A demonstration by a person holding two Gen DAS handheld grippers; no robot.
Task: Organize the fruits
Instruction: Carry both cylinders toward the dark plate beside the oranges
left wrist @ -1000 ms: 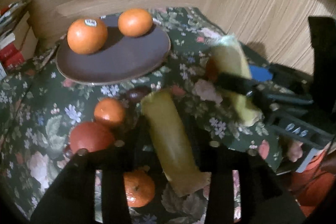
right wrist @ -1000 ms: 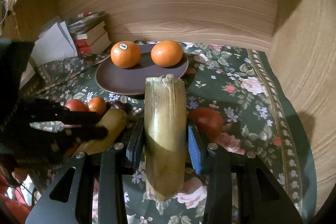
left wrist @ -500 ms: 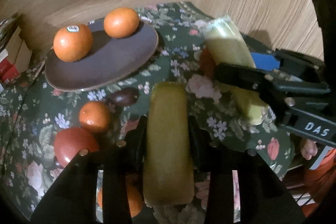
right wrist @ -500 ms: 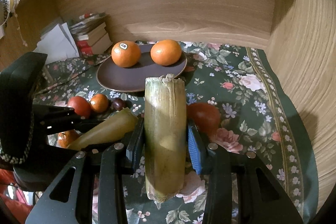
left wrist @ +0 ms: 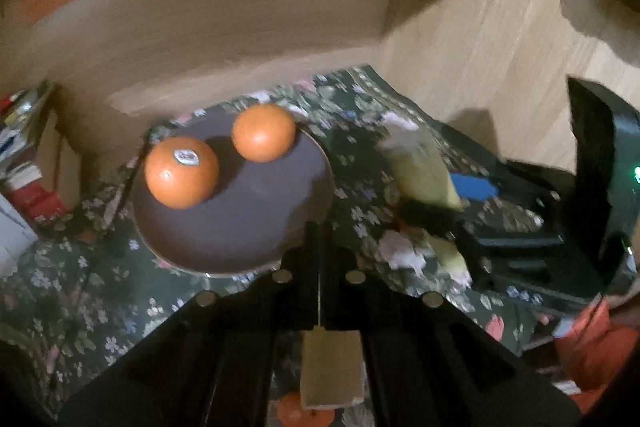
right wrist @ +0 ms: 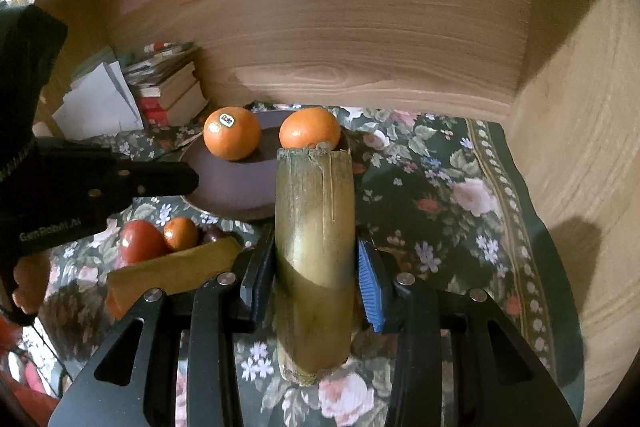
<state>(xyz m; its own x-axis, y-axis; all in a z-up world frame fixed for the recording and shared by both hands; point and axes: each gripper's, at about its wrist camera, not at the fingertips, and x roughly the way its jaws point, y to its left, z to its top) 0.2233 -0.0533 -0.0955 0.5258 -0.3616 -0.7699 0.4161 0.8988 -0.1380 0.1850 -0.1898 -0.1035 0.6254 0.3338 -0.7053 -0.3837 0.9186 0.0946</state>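
floral dark-green tablecloth point(right wrist: 460, 195) in a wooden alcove. since a moment ago the left gripper point(left wrist: 319, 251) has lifted and tipped its yellowish cut cane stalk point(left wrist: 330, 367) toward the round brown plate point(left wrist: 248, 227); fingers look pressed together, blur hides the grip. right gripper point(right wrist: 316, 267) stays pinching a second greenish cane stalk point(right wrist: 314, 247). plate: two oranges point(right wrist: 231, 133). cloth: one red tomato point(right wrist: 140, 241), one small orange point(right wrist: 181, 233), one dark fruit.

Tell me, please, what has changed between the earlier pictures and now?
The left hand-held gripper let go of its sugarcane piece, which now lies on the cloth beside the small fruits. The gripper then closed empty and moved up toward the plate. The right hand-held gripper still clamps the other sugarcane piece, and the stickered orange and the plain orange stay on the plate.
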